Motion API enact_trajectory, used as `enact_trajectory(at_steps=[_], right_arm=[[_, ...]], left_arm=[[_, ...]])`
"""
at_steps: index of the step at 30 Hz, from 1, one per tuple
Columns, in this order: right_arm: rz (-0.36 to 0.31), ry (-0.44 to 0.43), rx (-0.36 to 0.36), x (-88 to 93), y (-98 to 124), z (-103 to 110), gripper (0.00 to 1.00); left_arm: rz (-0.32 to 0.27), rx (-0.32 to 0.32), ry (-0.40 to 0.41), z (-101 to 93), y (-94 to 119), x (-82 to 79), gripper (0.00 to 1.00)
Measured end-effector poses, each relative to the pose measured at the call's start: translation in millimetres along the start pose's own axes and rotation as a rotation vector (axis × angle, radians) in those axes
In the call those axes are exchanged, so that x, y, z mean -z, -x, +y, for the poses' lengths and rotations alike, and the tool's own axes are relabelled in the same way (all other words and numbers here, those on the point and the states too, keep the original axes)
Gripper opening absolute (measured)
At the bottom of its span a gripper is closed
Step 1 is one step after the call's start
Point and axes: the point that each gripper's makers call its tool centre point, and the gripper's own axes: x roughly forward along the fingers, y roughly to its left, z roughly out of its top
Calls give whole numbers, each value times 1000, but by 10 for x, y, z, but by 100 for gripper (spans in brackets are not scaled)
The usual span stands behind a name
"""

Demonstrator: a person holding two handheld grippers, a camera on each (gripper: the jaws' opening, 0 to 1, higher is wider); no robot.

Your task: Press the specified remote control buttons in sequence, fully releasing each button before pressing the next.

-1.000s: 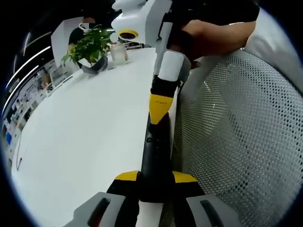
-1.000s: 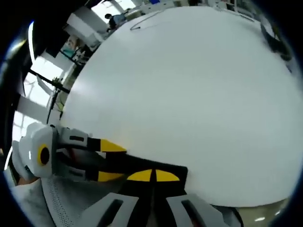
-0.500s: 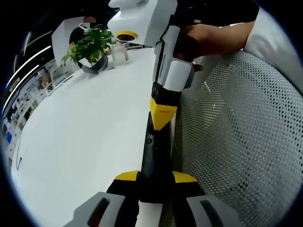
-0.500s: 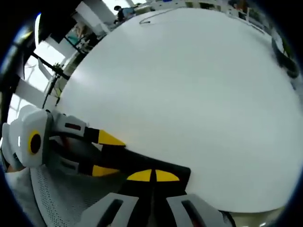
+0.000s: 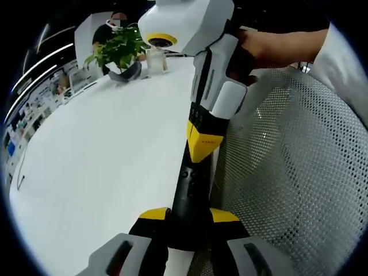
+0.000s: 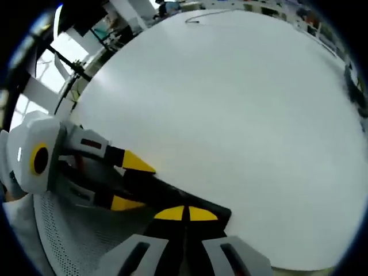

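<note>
A slim black remote point(image 5: 185, 185) juts out over the white table's edge, and my left gripper point(image 5: 188, 216) is shut on its near end with a yellow-tipped jaw on either side. My right gripper point(image 5: 202, 145) comes down from the top of the left gripper view, held by a hand point(image 5: 270, 49). Its jaws are shut and the yellow tip rests on the remote's upper face. In the right gripper view, the right gripper point(image 6: 185, 214) shows shut over the remote point(image 6: 158, 187). The left gripper point(image 6: 131, 183) clamps the remote from the left.
The white table point(image 5: 98, 149) spreads wide to the left. A grey mesh chair back point(image 5: 287, 172) stands close on the right, under the remote. A potted plant point(image 5: 118, 49) and a glass jar point(image 5: 155, 60) sit at the far edge. A thin cable point(image 6: 201, 17) lies far off.
The right gripper's tip has slid a little down the remote toward my left jaws and looms larger. Both cameras have tilted slightly. The left grip is unchanged.
</note>
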Motion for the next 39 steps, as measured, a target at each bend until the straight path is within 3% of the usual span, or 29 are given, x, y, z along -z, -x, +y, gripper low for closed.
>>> enact_trajectory(at_steps=[10,15,17,18,21,28,32,36,39], right_arm=[[-28,-28,-27,1,15,-4,0],[-63,52,-42,23,40,-1,0],[-31,91,-28,55,69,-29,0],[-5,125,-11,74,108,-57,0],[-111,154,-18,-83,193,-47,0],[-45,23,-118,-66,201,-80,0],[-107,-6,-166,-205,238,-67,0],[-89,-35,-160,-231,191,-172,0],[-81,-91,-194,-217,156,-189,0]], left_arm=[[27,-12,17,7,-12,-4,24],[41,-16,47,-44,-10,-1,23],[37,8,93,-108,-24,-34,23],[48,-10,118,-99,-29,-48,23],[75,-43,108,-81,-49,-54,23],[74,-95,80,-15,-81,-179,23],[76,-108,75,37,-126,-245,23],[66,-112,63,42,-201,-341,23],[63,-107,69,17,-228,-363,23]])
